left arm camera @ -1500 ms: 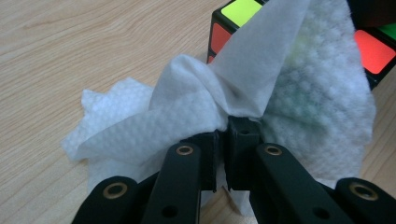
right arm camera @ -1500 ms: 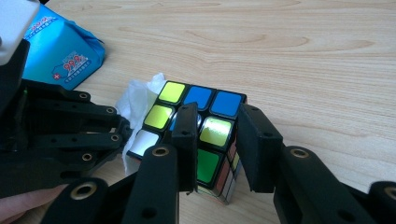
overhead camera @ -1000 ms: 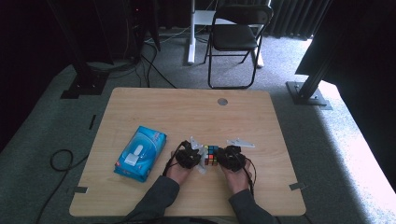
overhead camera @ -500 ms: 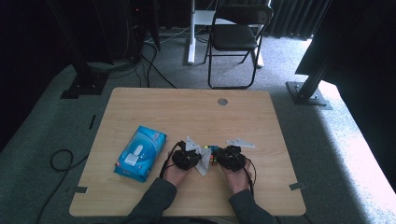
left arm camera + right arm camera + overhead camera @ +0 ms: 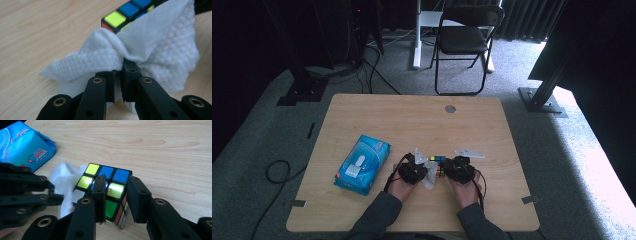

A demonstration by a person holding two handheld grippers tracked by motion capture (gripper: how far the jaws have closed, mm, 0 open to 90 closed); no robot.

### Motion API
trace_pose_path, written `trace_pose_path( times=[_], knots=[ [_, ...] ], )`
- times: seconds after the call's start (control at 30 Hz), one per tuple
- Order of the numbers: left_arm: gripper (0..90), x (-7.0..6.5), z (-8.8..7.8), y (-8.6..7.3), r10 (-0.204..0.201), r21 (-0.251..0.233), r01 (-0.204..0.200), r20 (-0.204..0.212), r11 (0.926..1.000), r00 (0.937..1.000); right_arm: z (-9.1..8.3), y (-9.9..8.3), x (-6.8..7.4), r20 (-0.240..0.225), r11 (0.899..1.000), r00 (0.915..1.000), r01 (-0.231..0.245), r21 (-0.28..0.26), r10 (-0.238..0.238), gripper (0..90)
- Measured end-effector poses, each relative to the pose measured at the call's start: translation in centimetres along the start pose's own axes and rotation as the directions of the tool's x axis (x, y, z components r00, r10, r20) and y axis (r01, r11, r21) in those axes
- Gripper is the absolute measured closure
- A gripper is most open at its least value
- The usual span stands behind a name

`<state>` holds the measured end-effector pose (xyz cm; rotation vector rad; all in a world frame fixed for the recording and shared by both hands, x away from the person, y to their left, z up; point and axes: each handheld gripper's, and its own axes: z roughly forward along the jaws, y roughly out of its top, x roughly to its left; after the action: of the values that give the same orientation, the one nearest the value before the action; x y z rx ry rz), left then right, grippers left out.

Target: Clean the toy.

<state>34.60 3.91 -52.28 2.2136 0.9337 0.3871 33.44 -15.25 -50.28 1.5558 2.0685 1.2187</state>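
A Rubik's cube [image 5: 439,162] sits near the table's front edge between my two grippers. My right gripper [image 5: 117,187] is shut on the cube [image 5: 110,173]: one jaw lies over its yellow and blue top face, the other against its right side. My left gripper [image 5: 119,68] is shut on a bunched white wipe [image 5: 155,50]. The wipe is pressed against the near side of the cube [image 5: 116,18]. In the high view the left gripper [image 5: 424,172] and the wipe [image 5: 429,179] are just left of the cube, and the right gripper [image 5: 447,170] is at its right.
A blue pack of wipes [image 5: 362,164] lies on the wooden table [image 5: 412,120] to the left of my hands. Beyond the table's far edge stands a black folding chair [image 5: 464,40]. A round grommet [image 5: 450,108] sits near the far edge.
The left gripper has shifted a little with the wipe against the cube. The right gripper and the cube have stayed in place.
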Motion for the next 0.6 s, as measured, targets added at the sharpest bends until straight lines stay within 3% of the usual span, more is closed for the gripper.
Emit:
trace_pose_path(
  times=[0.2,0.6],
  knots=[
    [83.1,-0.13,1.06,-0.63,-0.001,0.032,0.001,-0.007,0.9995,1.0000,0.01,-0.01,0.01,0.000,1.000,1.0000,-0.001,-0.001,0.001,69.5],
    [82.6,-0.19,1.09,-0.66,-0.019,0.025,0.019,-0.014,0.9995,0.9997,-0.01,-0.04,-0.04,-0.005,1.000,1.0000,-0.005,-0.001,0.005,69.5]
  ],
)
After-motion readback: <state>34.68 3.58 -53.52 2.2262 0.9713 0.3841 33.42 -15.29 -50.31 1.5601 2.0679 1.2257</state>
